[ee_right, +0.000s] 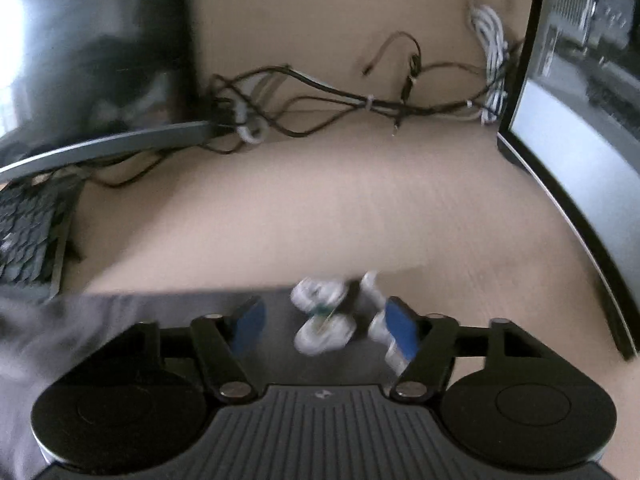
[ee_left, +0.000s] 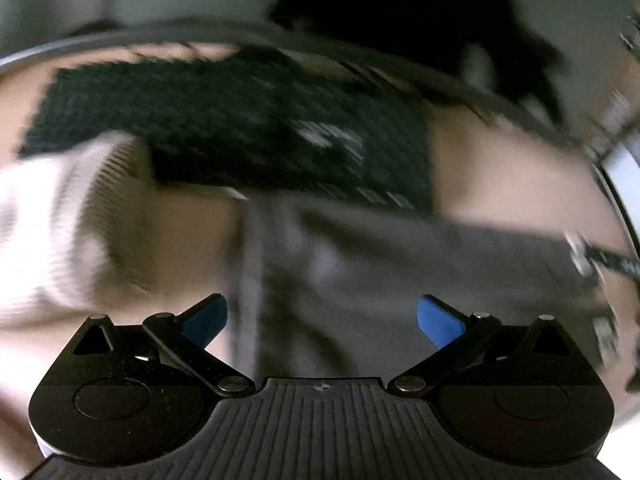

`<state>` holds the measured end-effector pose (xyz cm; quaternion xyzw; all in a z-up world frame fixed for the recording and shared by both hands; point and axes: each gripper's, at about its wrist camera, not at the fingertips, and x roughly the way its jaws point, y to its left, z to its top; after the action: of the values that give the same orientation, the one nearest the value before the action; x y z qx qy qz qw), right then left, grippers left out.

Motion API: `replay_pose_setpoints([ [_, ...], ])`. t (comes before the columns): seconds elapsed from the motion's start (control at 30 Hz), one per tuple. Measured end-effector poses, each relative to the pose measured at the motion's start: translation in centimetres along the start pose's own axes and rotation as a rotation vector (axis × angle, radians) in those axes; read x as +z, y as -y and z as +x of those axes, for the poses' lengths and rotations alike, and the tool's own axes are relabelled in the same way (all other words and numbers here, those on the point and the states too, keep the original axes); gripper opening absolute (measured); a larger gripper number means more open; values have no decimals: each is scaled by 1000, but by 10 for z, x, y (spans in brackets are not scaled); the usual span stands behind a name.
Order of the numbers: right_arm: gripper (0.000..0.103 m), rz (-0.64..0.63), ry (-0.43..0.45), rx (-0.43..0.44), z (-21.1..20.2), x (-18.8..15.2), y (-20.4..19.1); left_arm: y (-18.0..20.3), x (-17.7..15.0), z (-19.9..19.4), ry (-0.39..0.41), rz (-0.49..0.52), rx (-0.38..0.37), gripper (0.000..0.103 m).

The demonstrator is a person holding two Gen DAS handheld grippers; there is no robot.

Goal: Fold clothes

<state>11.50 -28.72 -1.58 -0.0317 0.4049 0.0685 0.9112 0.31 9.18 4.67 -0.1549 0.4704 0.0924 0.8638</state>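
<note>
A dark grey garment (ee_left: 360, 264) lies flat on the tan desk in front of my left gripper (ee_left: 322, 320), which is open and empty with blue pads (ee_left: 438, 320) just above the cloth. A white ribbed garment (ee_left: 52, 232) lies at the left. In the right wrist view the same grey garment (ee_right: 132, 308) lies under my right gripper (ee_right: 324, 326), which is open. Small white objects (ee_right: 324, 316) lie on the cloth's edge between its blue pads (ee_right: 400, 330). Both views are blurred.
A black keyboard (ee_left: 224, 128) lies behind the garment; it also shows in the right wrist view (ee_right: 28, 232). A monitor (ee_right: 80, 52) stands at the left and another (ee_right: 580, 120) at the right. Tangled cables (ee_right: 340, 96) run along the back wall.
</note>
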Motion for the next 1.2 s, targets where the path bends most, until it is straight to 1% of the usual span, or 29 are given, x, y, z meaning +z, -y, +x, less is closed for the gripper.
replay_pose_setpoints([
  [0.07,66,-12,9,-21,19,9,10,-6,13,11,-15,-36,43,101],
  [0.13,66,4,-11,-8,31,17,19,-7,22,27,-44,-54,86,94],
  [0.17,66,12,-29,15,36,18,23,-6,25,34,-58,-58,96,84],
  [0.2,68,19,-47,39,40,20,26,-5,27,42,-74,-63,101,82],
  [0.23,74,15,-52,56,42,19,27,-4,29,47,-82,-68,104,83],
  [0.3,80,-3,-55,84,44,18,28,-1,34,55,-84,-69,122,94],
  [0.4,80,6,-86,154,46,15,28,0,43,69,-103,-76,137,94],
  [0.43,78,4,-99,178,46,13,27,1,44,73,-106,-75,136,94],
  [0.47,74,-16,-89,178,45,12,23,1,45,76,-108,-73,134,93],
  [0.5,61,-45,-81,173,41,11,20,2,46,80,-110,-70,133,92],
  [0.53,45,-75,-73,168,38,10,16,5,46,80,-109,-55,138,87],
  [0.57,39,-71,-75,181,35,10,15,8,44,78,-105,-36,146,70],
  [0.6,34,-66,-78,194,31,9,15,11,42,76,-101,-17,153,51],
  [0.63,31,-68,-78,198,27,8,15,13,39,72,-94,-1,153,44],
  [0.73,27,-54,-68,215,15,8,17,15,28,58,-65,46,145,41],
  [0.77,27,-52,-64,220,14,11,16,17,27,54,-49,64,145,40],
  [0.83,25,-66,-26,212,11,24,11,23,33,44,-8,99,136,38],
  [0.87,25,-65,-1,212,7,32,10,27,39,36,23,119,126,37],
  [0.93,25,-55,82,241,-8,51,7,33,50,15,112,156,89,37],
  [1.0,25,-56,164,271,-28,63,5,37,60,-2,196,192,52,37],
  [1.07,25,-59,223,271,-47,61,5,41,62,-16,264,238,62,37],
  [1.1,25,-54,233,272,-55,56,7,41,57,-21,280,255,71,37],
  [1.13,25,-41,229,277,-62,48,11,38,50,-24,279,259,75,37],
  [1.2,25,-10,198,281,-74,23,22,24,29,-26,244,247,76,36],
])
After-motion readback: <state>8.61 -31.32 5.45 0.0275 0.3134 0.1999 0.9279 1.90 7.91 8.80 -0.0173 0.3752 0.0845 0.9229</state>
